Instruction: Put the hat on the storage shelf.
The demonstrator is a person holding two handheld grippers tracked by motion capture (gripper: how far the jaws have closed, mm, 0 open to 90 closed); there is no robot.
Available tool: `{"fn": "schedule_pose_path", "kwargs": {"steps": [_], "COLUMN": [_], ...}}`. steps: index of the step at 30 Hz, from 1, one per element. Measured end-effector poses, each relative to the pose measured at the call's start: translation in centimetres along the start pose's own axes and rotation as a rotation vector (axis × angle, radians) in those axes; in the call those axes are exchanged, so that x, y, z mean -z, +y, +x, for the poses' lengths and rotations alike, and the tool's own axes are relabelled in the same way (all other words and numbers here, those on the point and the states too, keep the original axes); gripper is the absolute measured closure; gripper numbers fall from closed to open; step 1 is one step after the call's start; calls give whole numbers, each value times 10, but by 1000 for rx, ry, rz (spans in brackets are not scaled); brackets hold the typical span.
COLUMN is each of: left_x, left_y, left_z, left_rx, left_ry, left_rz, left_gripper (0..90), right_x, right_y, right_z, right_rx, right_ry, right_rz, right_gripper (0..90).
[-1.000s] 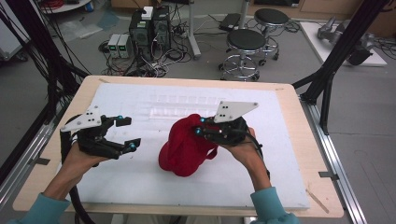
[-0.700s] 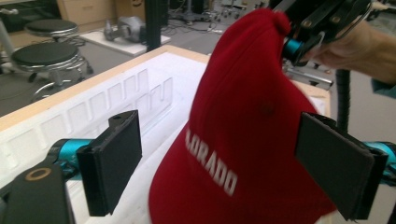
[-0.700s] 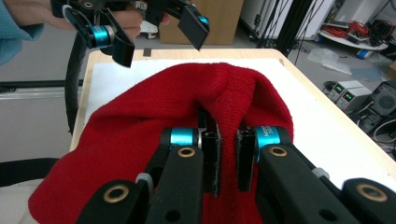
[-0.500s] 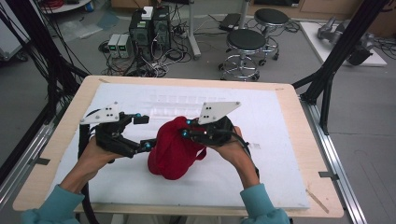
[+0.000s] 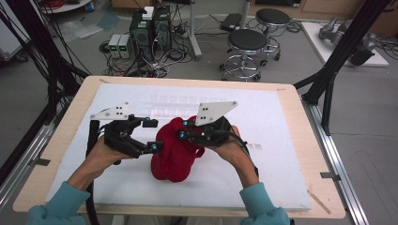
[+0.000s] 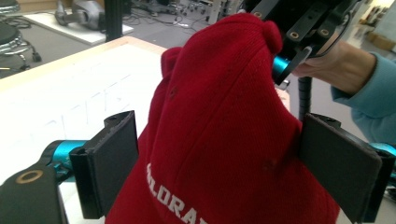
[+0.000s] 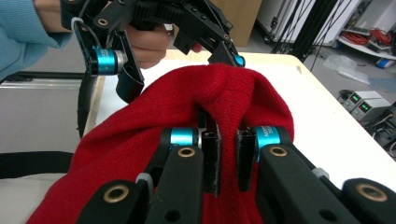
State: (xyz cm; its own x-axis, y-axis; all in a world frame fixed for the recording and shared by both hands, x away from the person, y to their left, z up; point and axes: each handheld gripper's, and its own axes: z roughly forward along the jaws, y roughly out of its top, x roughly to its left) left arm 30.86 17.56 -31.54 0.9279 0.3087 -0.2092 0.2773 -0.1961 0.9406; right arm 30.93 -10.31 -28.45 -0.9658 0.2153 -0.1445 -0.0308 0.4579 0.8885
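Observation:
A red knit cap [image 5: 172, 152] with white lettering sits bunched on the white mat [image 5: 281, 140], its top lifted. My right gripper [image 5: 182, 129] is shut on a fold of fabric at the cap's top, and the right gripper view shows the red cloth [image 7: 140, 121] pinched between the two pads of that gripper [image 7: 227, 158]. My left gripper [image 5: 154, 135] is open at the cap's left side. In the left gripper view its jaws [image 6: 219, 172] straddle the cap [image 6: 224, 112], one pad on each side. The cap's underside is hidden.
The mat lies on a wooden table [image 5: 61, 136] with bare rims on all sides. Beyond the far edge stand stools [image 5: 246, 44], computer cases [image 5: 150, 23] and cables on the floor. Black frame posts [image 5: 338, 61] rise at the right.
My left gripper has moved right until its open jaws straddle the cap. The right gripper, still holding the cap, has shifted slightly left with it.

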Motion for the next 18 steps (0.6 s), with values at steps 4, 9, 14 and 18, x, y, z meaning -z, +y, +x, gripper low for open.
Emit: {"fn": "schedule_pose_path", "kwargs": {"steps": [4,9,14,18], "left_x": [1,-3,-7,-7], "left_y": [1,2,2,1], "left_z": [-2,-2,-2,-2], "left_rx": [-13,-11,-23,-34], "left_ry": [-1,-7,-24,-34], "left_rz": [-23,-3,10,22], "left_gripper": [129,132,218,363], "right_x": [0,-2,-5,-4], "right_y": [0,2,4,4], "right_z": [0,1,2,2], "right_rx": [1,18,19,29], "right_ry": [1,7,13,8], "right_rz": [1,-2,-2,-5], "right_gripper": [853,853,853,853]}}
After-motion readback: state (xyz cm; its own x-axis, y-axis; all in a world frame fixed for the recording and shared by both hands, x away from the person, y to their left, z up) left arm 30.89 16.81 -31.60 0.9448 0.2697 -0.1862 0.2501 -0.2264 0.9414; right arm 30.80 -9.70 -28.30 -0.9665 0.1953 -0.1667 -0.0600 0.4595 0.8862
